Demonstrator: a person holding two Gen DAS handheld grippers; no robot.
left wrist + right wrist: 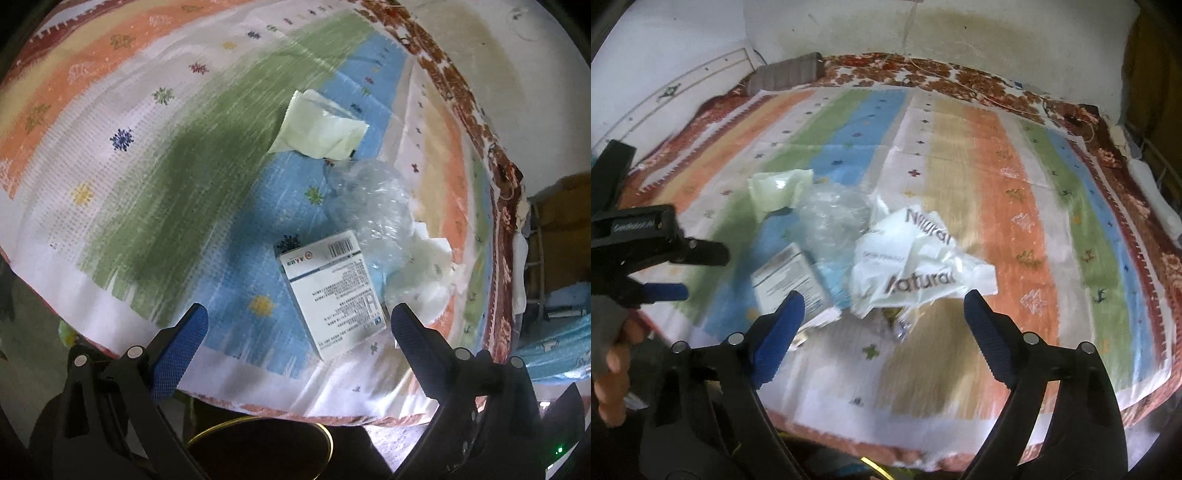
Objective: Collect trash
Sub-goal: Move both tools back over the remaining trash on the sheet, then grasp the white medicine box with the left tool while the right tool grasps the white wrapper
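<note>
The bed (960, 369) fills both views, covered by a striped cloth (147, 177) in orange, green, blue and white bands with small flower marks; a dark red floral border (923, 74) runs along its far edge, against a stained wall (960, 33). The trash lies in one loose cluster on the blue and white bands, near the edge of the bed closest to you.

Largest in the cluster is a crumpled white plastic bag (916, 254) with dark lettering, on the right of the pile in the right wrist view. Touching its left side is a wad of clear plastic film (369, 206), and just beyond that a pale green wrapper (321, 129) lies partly unfolded. Nearest you is a small white box (332, 291) with a barcode and fine print, lying flat and tilted, its far corner tucked under the film.

Your left gripper (295, 328) hangs over the near edge of the bed with its blue-padded fingers (184, 347) spread wide; the box sits between and just ahead of the tips, touching neither. Your right gripper (882, 314) is likewise spread wide and holds nothing, with the bag and the box just ahead of its tips. In the right wrist view your left gripper shows at the left border, above your bare fingers. A dark round bin with a yellow rim (258, 439) sits below the bed edge under your left gripper.
</note>
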